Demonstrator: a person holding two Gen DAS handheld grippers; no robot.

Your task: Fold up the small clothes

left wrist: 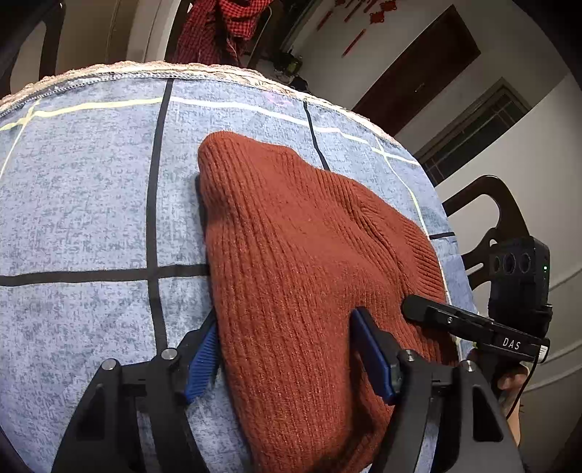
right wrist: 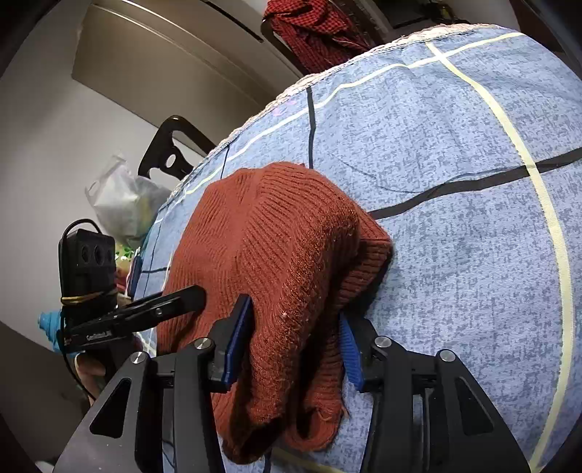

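Observation:
A rust-brown ribbed knit garment (left wrist: pixel 298 247) lies on a table under a blue checked tablecloth (left wrist: pixel 83 203). My left gripper (left wrist: pixel 287 360) straddles its near end. One blue pad (left wrist: pixel 203 360) sits at the garment's left edge and the other pad (left wrist: pixel 371 356) rests on top, with the knit lying flat between them. In the right wrist view the garment (right wrist: pixel 287 225) is bunched into a raised fold. My right gripper (right wrist: pixel 294 349) has both blue pads (right wrist: pixel 238 342) pressed against that fold. Each view shows one black finger (left wrist: pixel 429 309) (right wrist: pixel 182 298) of the opposite gripper on the knit.
The tablecloth's lace-trimmed far edge (left wrist: pixel 203 71) curves across the back. A dark wooden chair (left wrist: pixel 498 211) stands at the table's side and another chair (right wrist: pixel 171 152) beside a plastic bag (right wrist: pixel 123 196). A red checked cloth (left wrist: pixel 225 29) hangs behind the table.

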